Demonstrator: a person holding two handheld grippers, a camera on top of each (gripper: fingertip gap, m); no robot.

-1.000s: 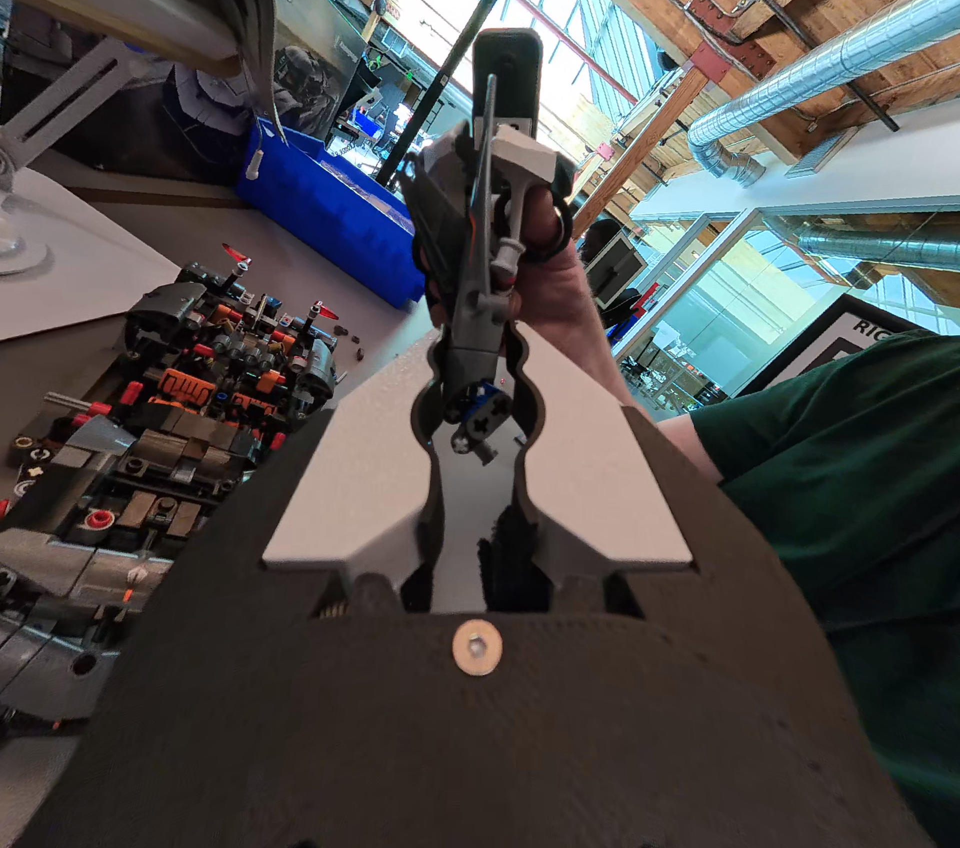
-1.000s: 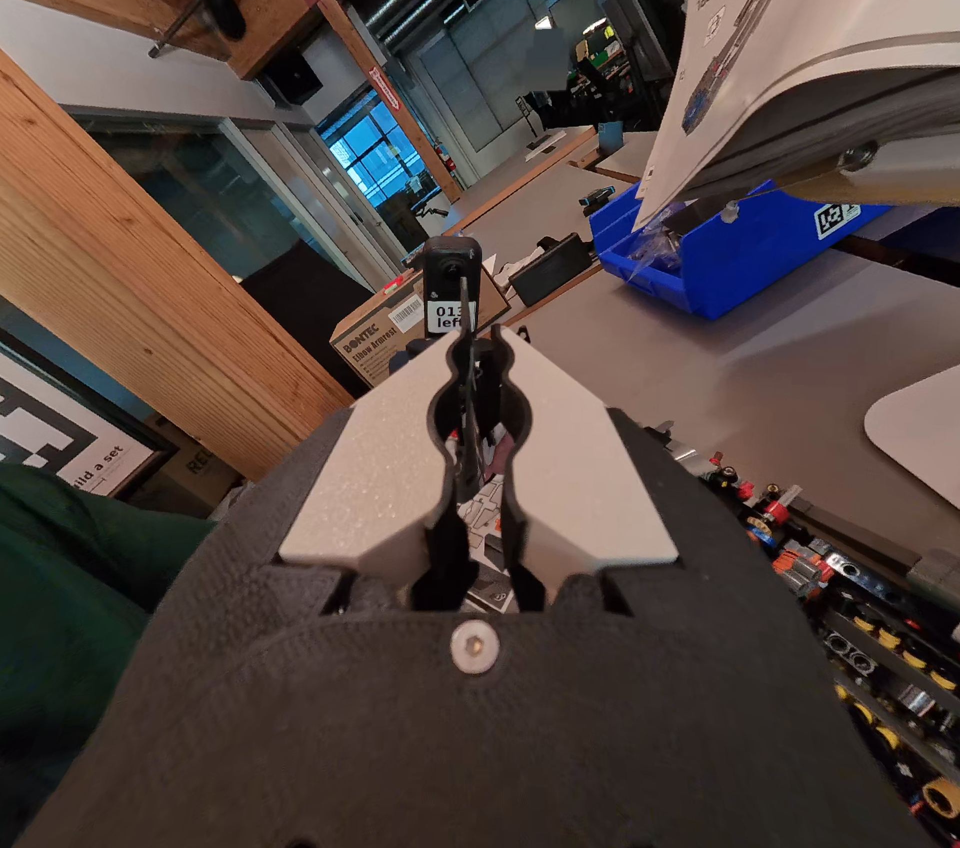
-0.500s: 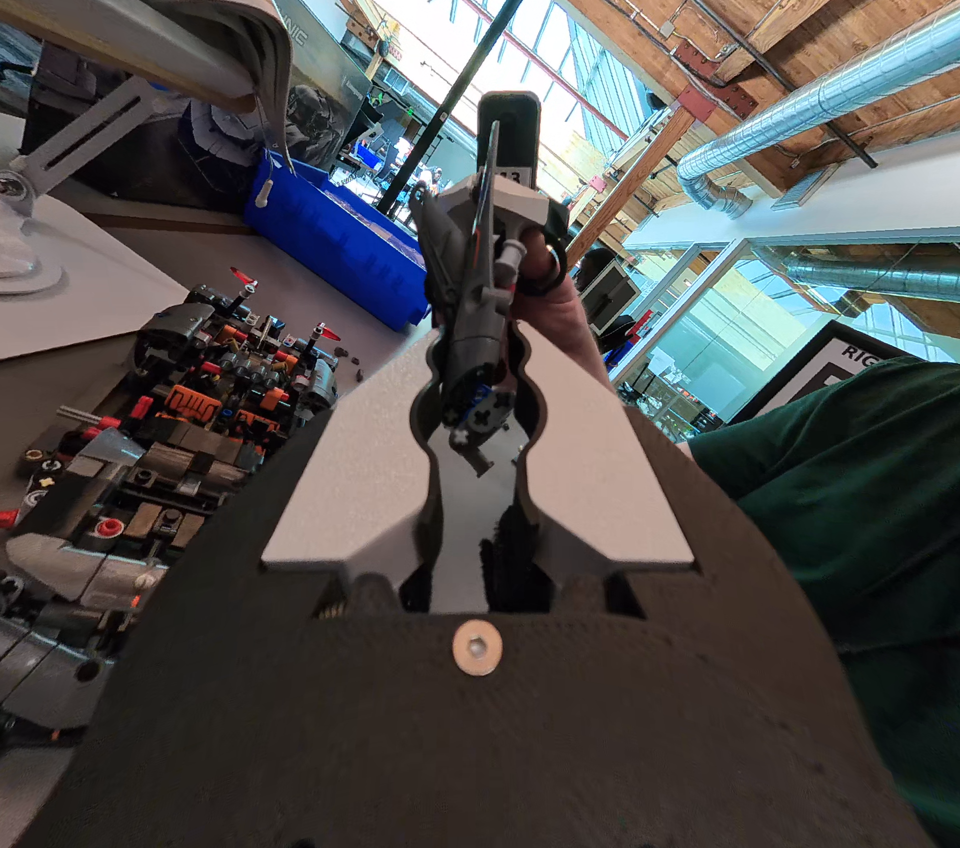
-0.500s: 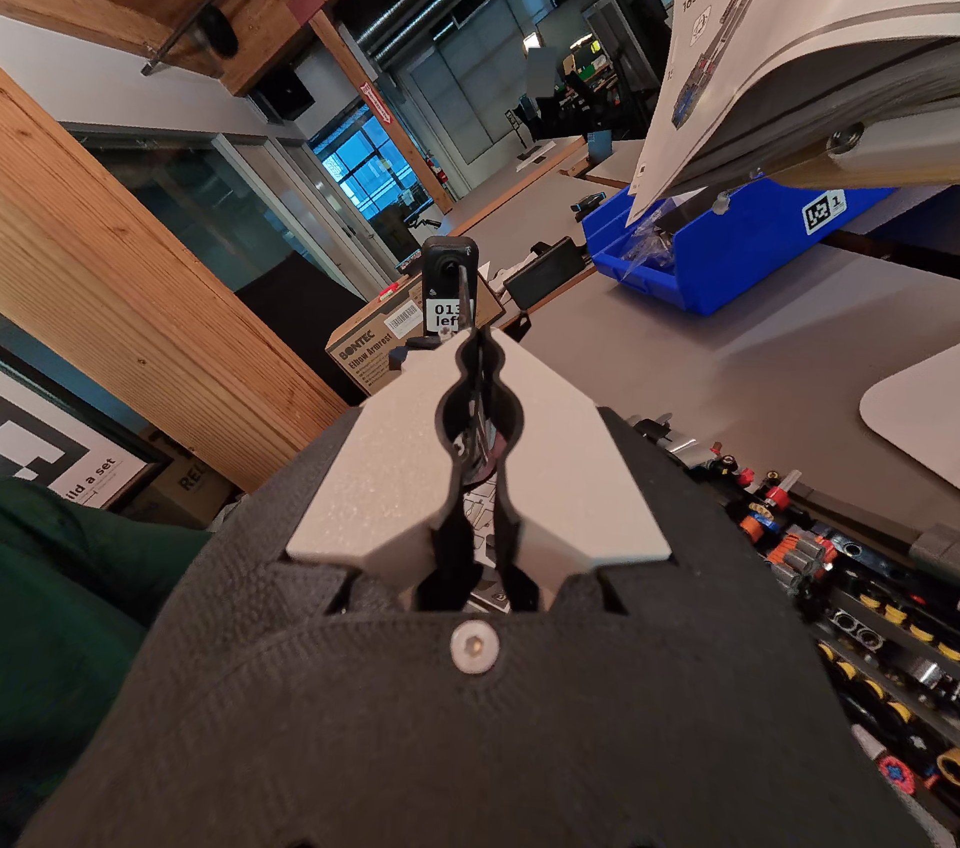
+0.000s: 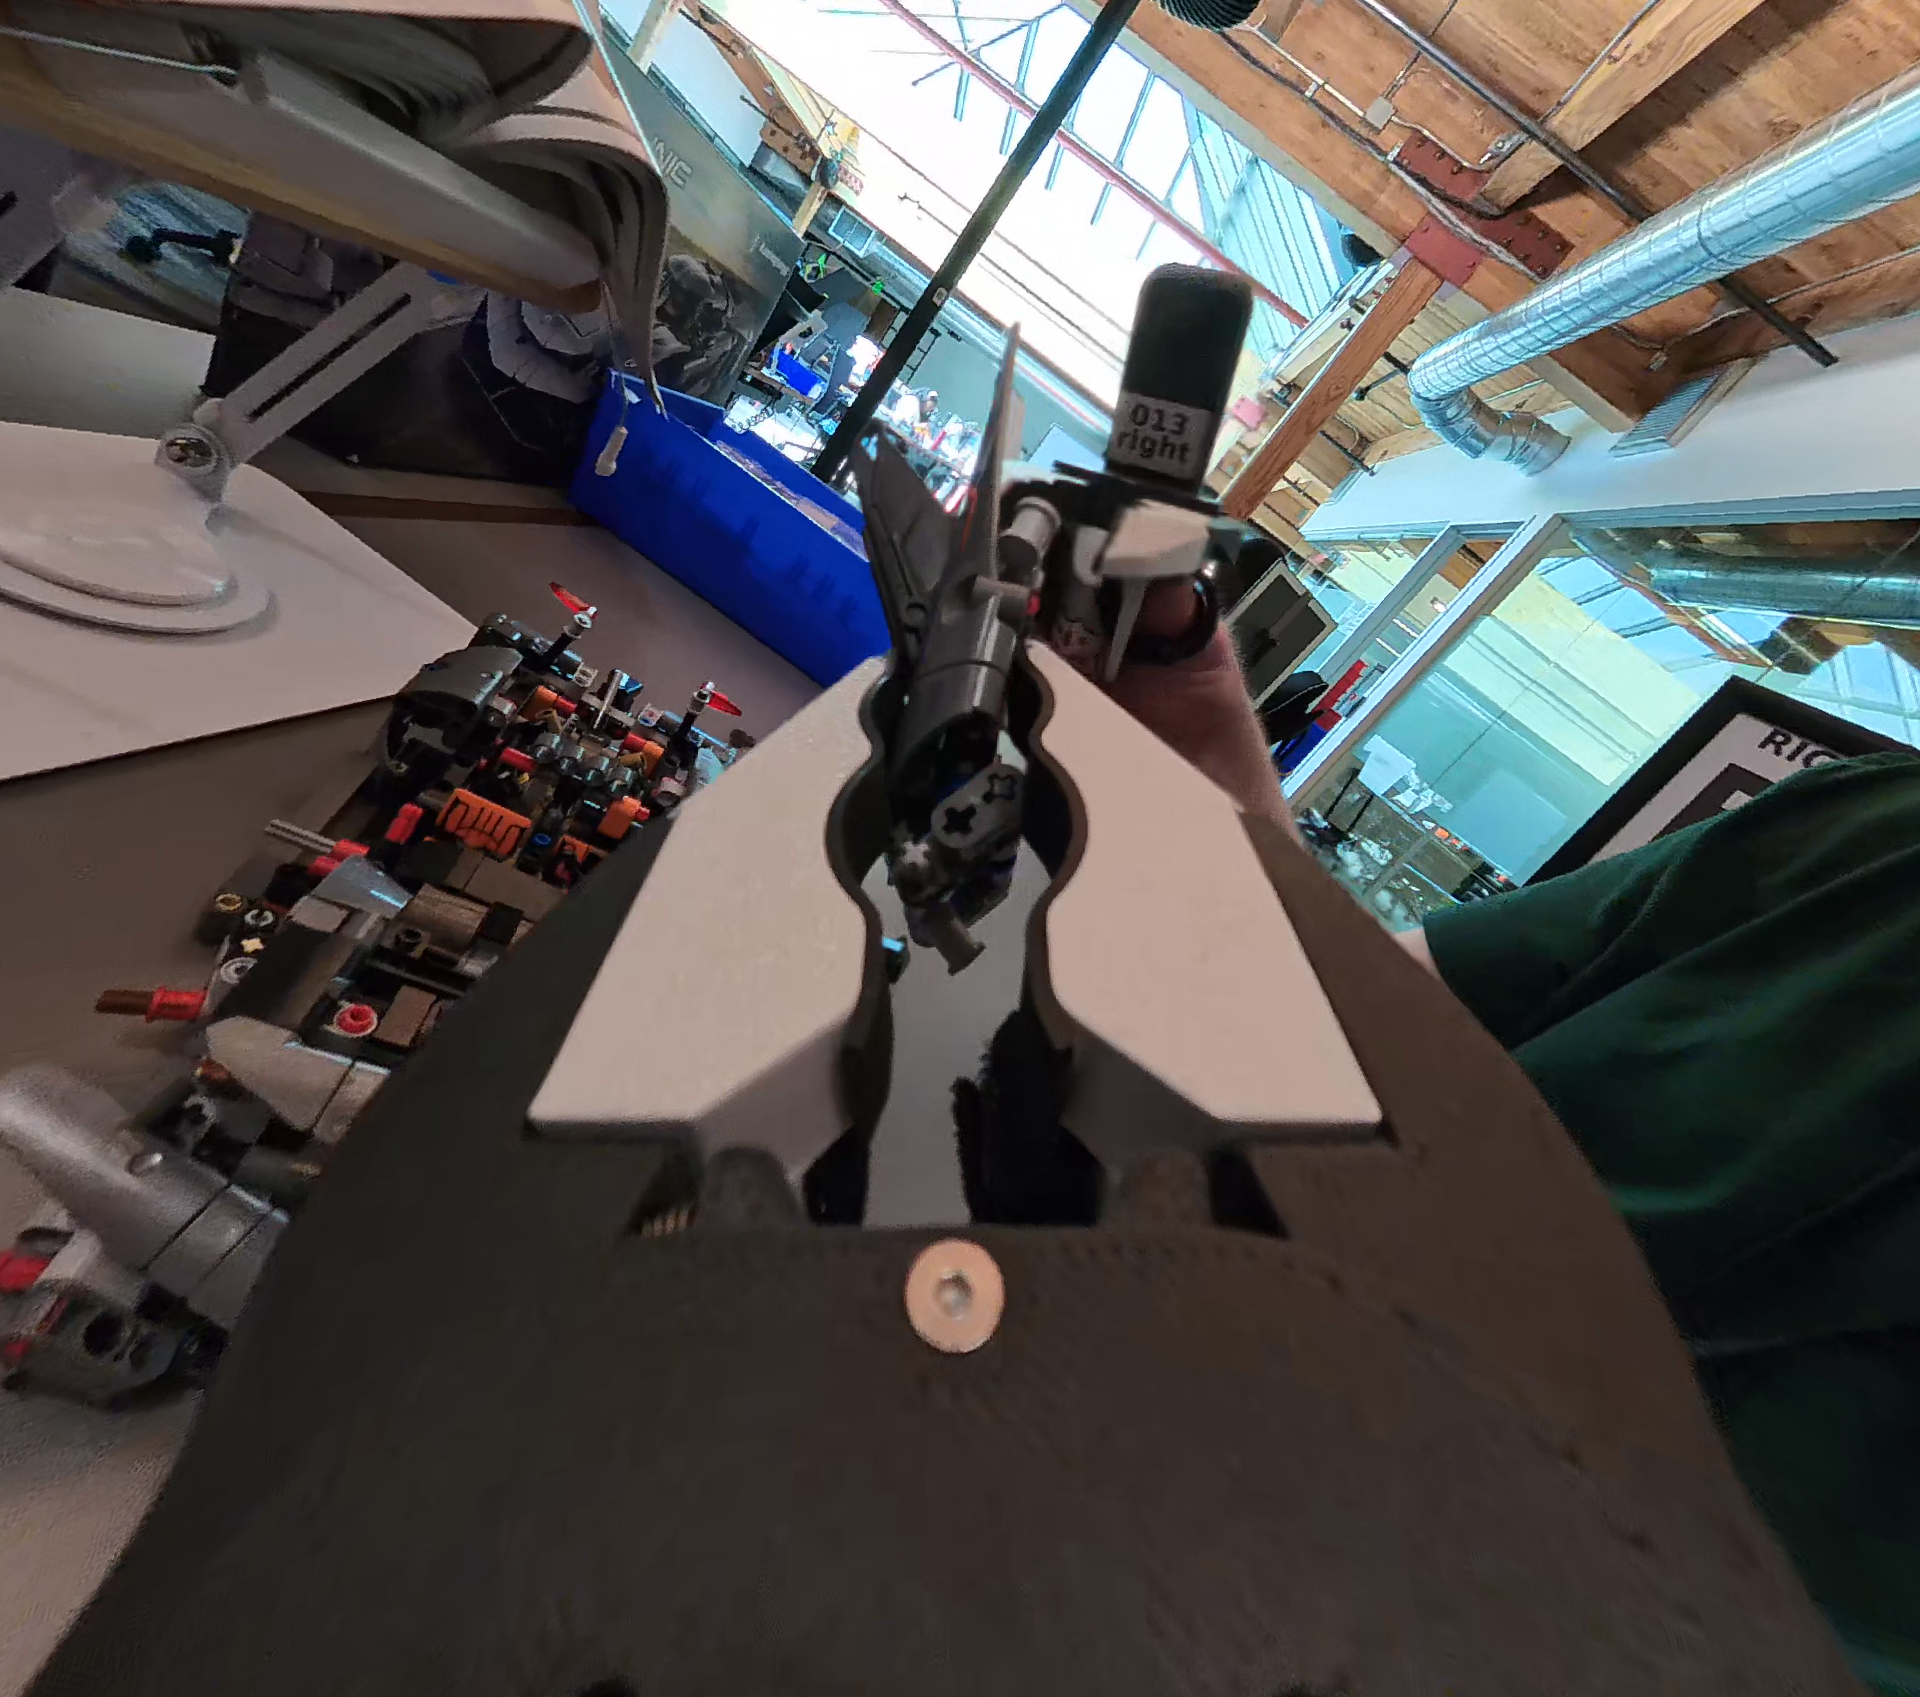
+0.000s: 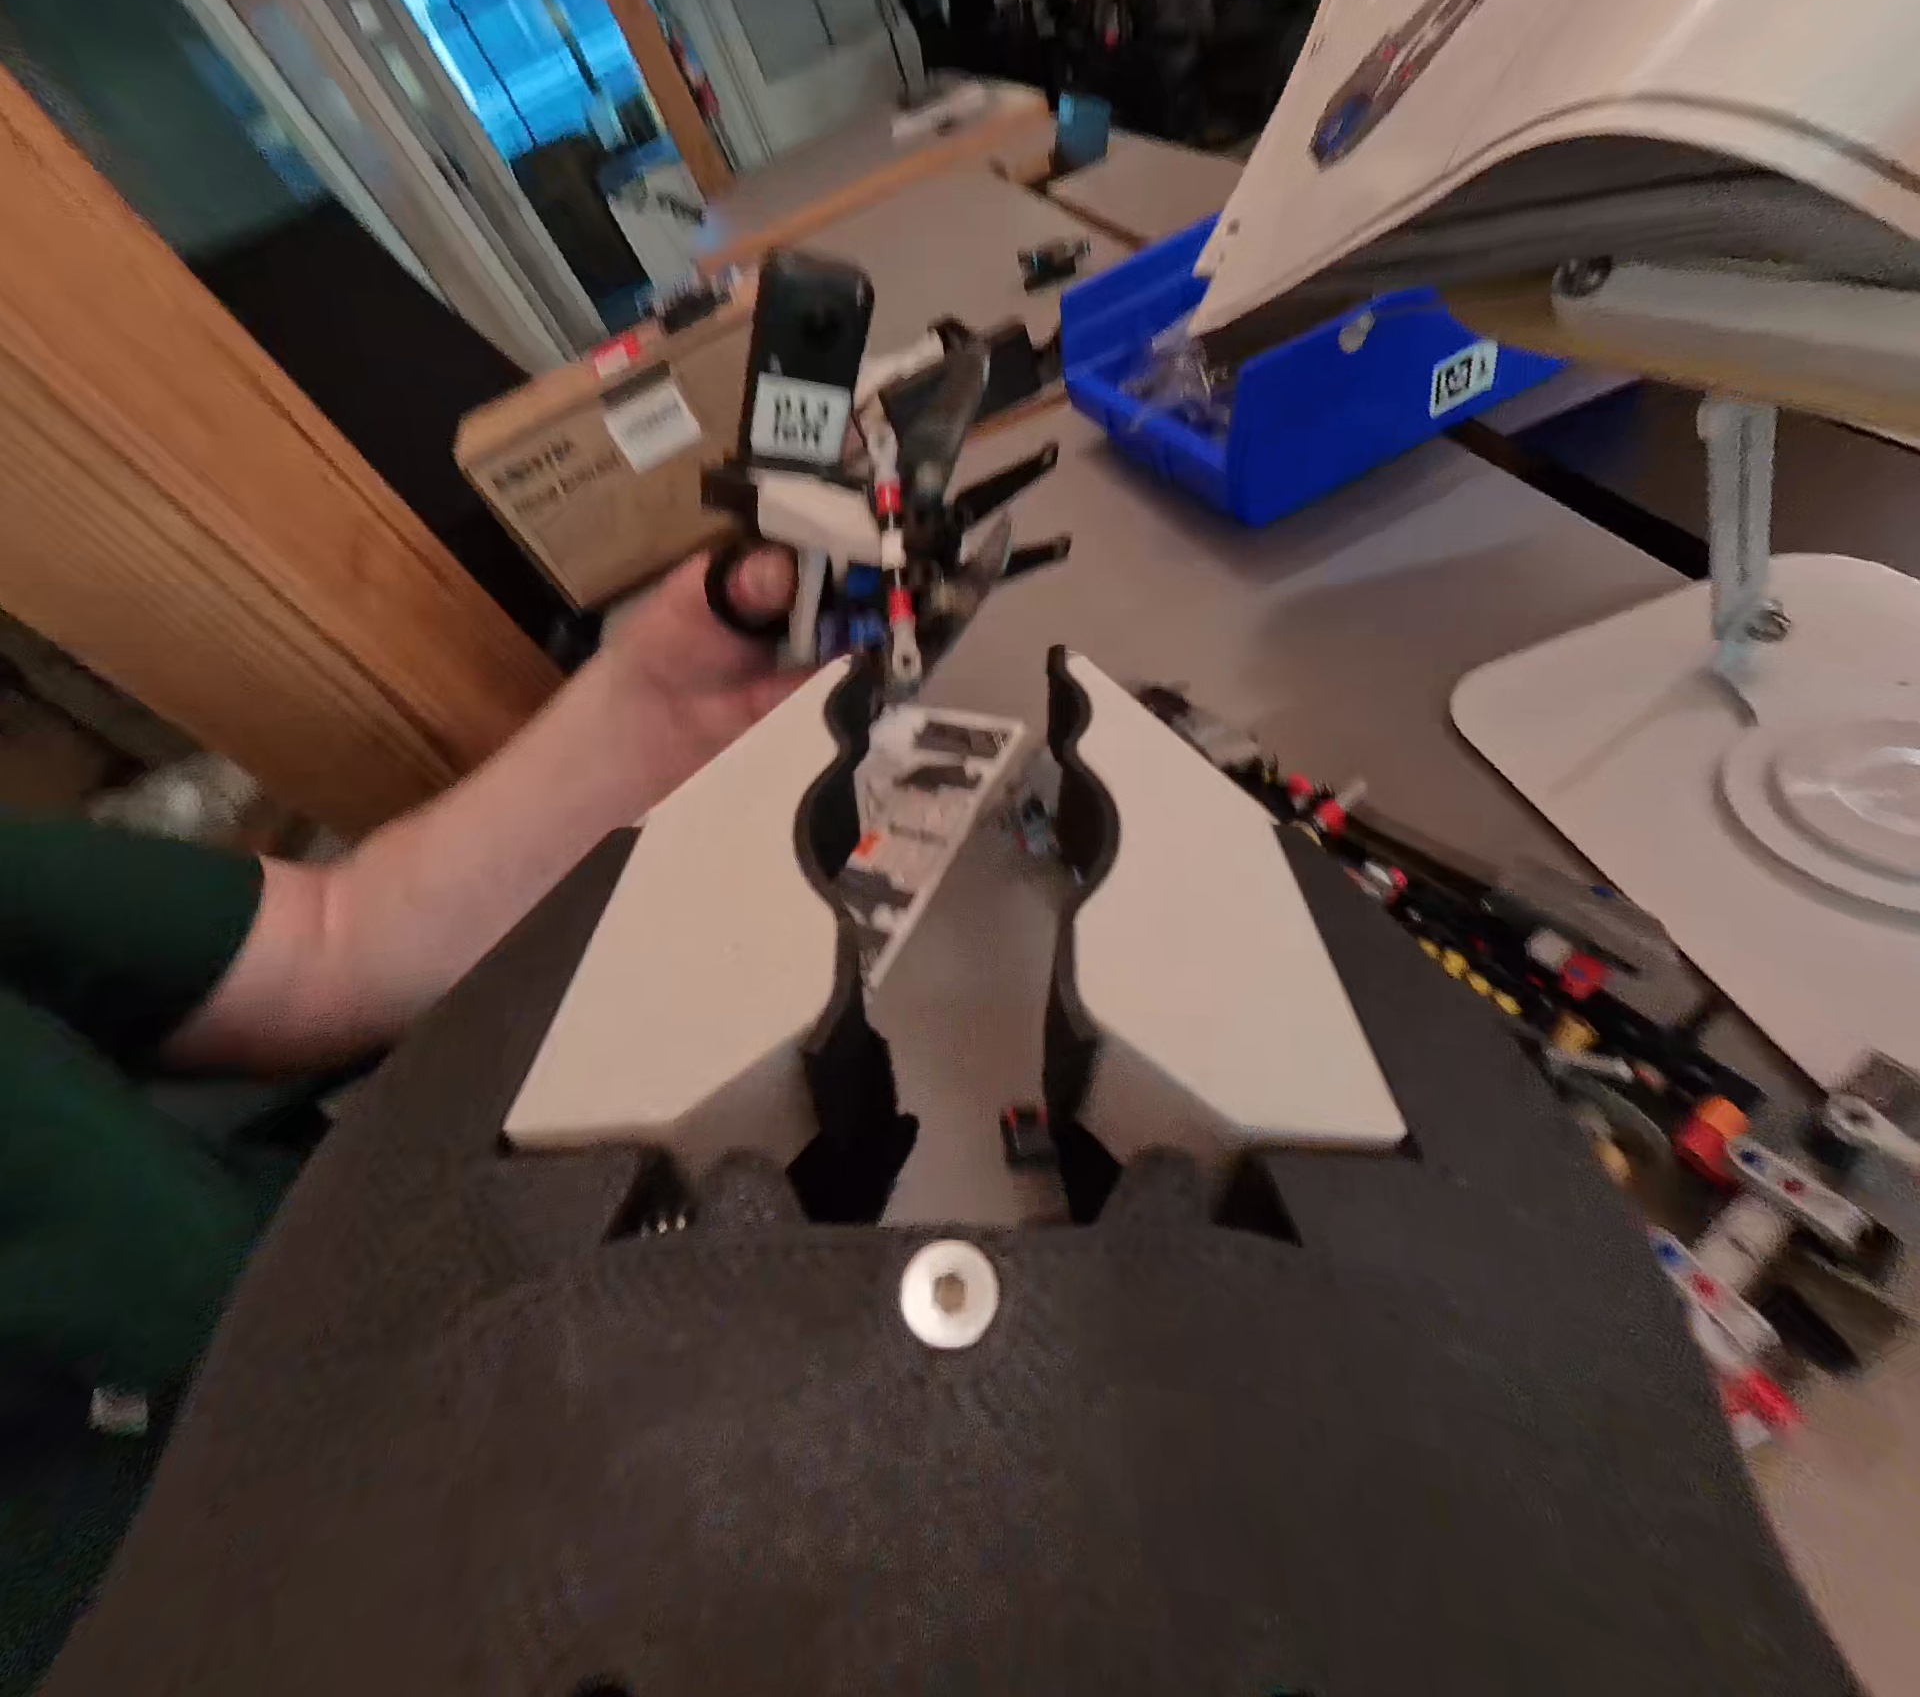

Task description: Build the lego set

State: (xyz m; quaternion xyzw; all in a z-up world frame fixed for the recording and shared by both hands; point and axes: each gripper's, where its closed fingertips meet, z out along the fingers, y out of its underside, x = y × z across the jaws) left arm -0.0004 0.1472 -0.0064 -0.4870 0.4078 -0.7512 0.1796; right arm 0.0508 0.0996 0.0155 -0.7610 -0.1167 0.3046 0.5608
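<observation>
My left gripper (image 5: 951, 691) is shut on a dark grey lego sub-assembly (image 5: 940, 650) with thin pointed wings, and holds it up in the air. In the right wrist view the same sub-assembly (image 6: 930, 494) sticks out of the left gripper (image 6: 831, 525) in a person's hand. My right gripper (image 6: 956, 671) is open and empty, just short of the sub-assembly's lower tip. It also shows in the left wrist view (image 5: 1132, 567), close to the right of the sub-assembly. The large lego model (image 5: 488, 816) lies on the grey table, and shows at the right in the right wrist view (image 6: 1507, 951).
An open instruction booklet (image 6: 1610, 37) rests on a white stand (image 6: 1714, 764) over the table. A blue bin (image 6: 1247, 421) stands behind. A sticker sheet (image 6: 914, 826) lies on the table beyond my right fingers. A cardboard box (image 6: 582, 463) sits at the far left. The gap from one gripper's tips to the other's is roughly 8 cm. Both grippers' tips are roughly 15 cm from the large lego model (image 5: 488, 816).
My right gripper was shut on the sub-assembly's thin wing. It has opened, let go and drawn back. My left gripper still holds the sub-assembly, now tilted a little.
</observation>
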